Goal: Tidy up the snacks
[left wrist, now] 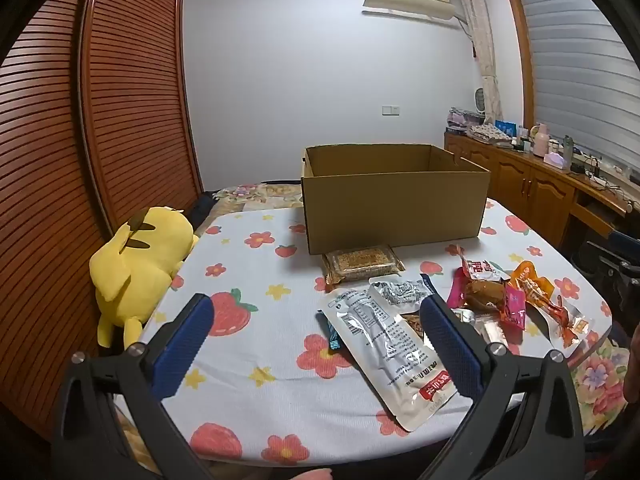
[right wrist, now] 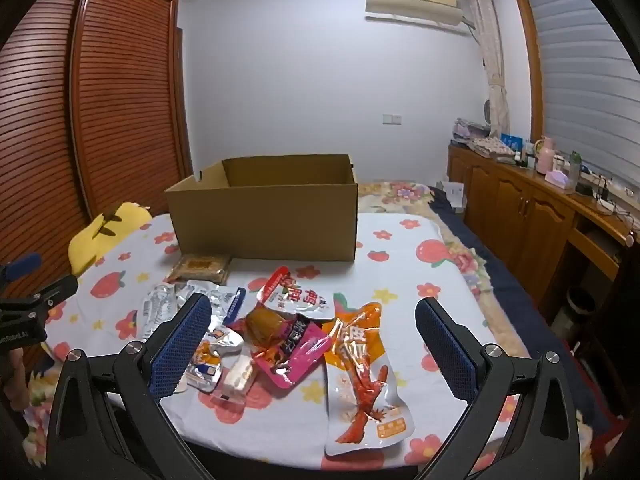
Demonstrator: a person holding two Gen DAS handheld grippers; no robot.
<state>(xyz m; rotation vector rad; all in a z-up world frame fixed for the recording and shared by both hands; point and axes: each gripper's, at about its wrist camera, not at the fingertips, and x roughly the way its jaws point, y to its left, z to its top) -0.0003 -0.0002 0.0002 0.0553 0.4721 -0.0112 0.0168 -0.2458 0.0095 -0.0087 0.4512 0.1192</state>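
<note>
Snack packets sit in a loose pile on the flowered tabletop point(right wrist: 400, 240), in front of the open cardboard box point(right wrist: 264, 220). The box looks empty from here, though its floor is hidden behind the near wall, so I can't be sure. Nothing has gone in that I can see; sorting looks unstarted.

Key geometry for the next pick:
- Orange packet with the red claw print point(right wrist: 362, 376) lies nearest the right tongs point(right wrist: 312, 344), below and just ahead of the tips, between the two fingers' lines. Its long axis runs roughly toward and away from the camera, slightly slanted, so the short side faces the opening. Good fit for a straight-down pinch.
- Pink packet point(right wrist: 292, 356) overlaps the brown one point(right wrist: 264, 328) just left of it; a white-and-red packet point(right wrist: 298, 294) lies behind them. Overlaps mean a grab there may drag neighbours.
- Long silver pouch point(left wrist: 384, 344) lies closest to the left tongs point(left wrist: 316, 324), long axis diagonal from far-left to near-right, its near end by the right finger point(left wrist: 444, 336). The tongs would need a twist to cross its narrow side.
- Brown cracker block point(left wrist: 362, 266) rests against the box front, well ahead of both.

Both tongs gape fully wide, holding nothing, tilted down toward the table, clear of the packets.

Box lies straight beyond the pile for both hands; a lift over the near wall is needed.
</note>
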